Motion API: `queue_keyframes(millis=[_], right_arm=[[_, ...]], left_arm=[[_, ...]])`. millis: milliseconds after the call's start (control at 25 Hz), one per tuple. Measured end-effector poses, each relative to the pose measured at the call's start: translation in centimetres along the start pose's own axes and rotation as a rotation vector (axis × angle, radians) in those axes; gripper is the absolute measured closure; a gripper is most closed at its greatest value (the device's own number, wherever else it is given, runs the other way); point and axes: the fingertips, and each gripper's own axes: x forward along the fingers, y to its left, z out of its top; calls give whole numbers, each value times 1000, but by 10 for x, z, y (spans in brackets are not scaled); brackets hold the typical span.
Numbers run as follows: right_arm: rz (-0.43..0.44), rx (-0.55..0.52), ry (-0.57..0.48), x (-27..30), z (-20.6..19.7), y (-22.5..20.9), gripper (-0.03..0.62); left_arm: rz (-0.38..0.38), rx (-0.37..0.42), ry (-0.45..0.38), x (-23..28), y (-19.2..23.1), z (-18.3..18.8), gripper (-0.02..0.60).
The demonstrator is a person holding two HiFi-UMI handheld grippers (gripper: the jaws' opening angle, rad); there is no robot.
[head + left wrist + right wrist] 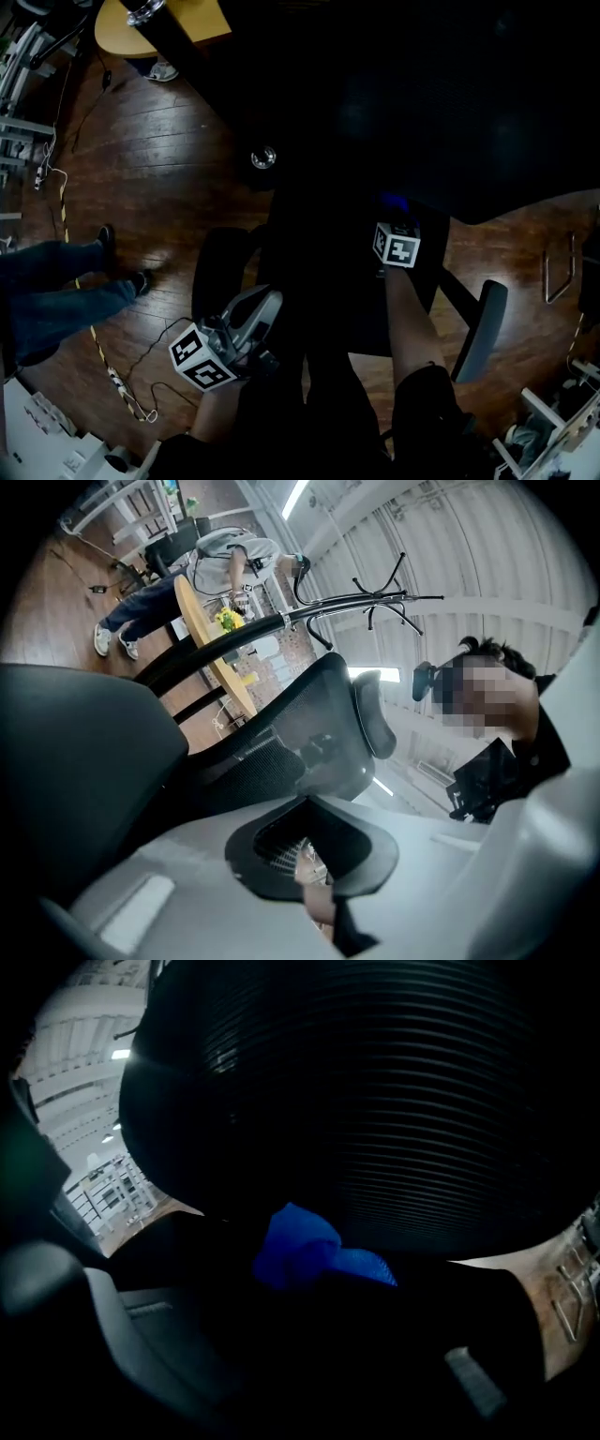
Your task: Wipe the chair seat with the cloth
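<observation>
Chair seat (328, 286) lies dark beneath both grippers. Left gripper (262, 306) hangs aside, jaws nearly together and empty. Right gripper (394, 216) pinches the blue cloth (305, 1246) on the seat. The cloth is tightly bunched, so dragging may pull it free.

The head camera looked steeply down from above the chair (217, 272), taking in the wooden floor (159, 178) and both tools, with the left gripper (255, 314) low at the left and the right gripper (394, 220) nearer the middle. The left gripper's camera was tipped upward, close to the chair back (300, 733), with a table (211, 639) and the ceiling (487, 564) beyond. The right gripper's camera sat very near the chair, facing its dark ribbed surface, with the blue cloth (314, 1255) just ahead. All three views shared the chair.
</observation>
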Motion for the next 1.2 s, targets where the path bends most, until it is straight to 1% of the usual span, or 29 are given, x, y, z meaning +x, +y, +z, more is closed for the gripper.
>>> queue_keyframes(millis=[120,240,320,400,520,640,760,840,920,1080,1200], right_arm=[[-93,38,-8,-30,-7,-64,530],[-166,57,-6,-58,-12,-108,530],[-191,72,-15,-70,-16,-131,530],[-200,89,-29,-78,-15,-141,530],[-201,97,-31,-79,-14,-144,530],[-173,115,-35,-79,-14,-145,530],[-141,129,-85,-81,-8,-140,529],[-111,143,-122,-84,-2,-122,530],[-31,141,-147,-76,7,-80,530],[181,92,-133,-43,19,41,528],[304,76,-104,-21,22,129,529]], left_arm=[[-14,2,30,5,-1,1,594],[-22,3,63,10,-1,-5,594],[-24,-8,75,14,0,-10,594],[-23,-12,82,19,-2,-14,594],[-25,-7,85,24,-6,-16,594],[-28,-1,75,26,-9,-13,594],[-29,-1,62,22,-12,-12,594],[-30,-3,48,19,-15,-11,594],[-27,-3,26,16,-18,-7,594],[-20,-8,-11,8,-20,-1,594],[-15,-11,-44,-2,-19,4,594]])
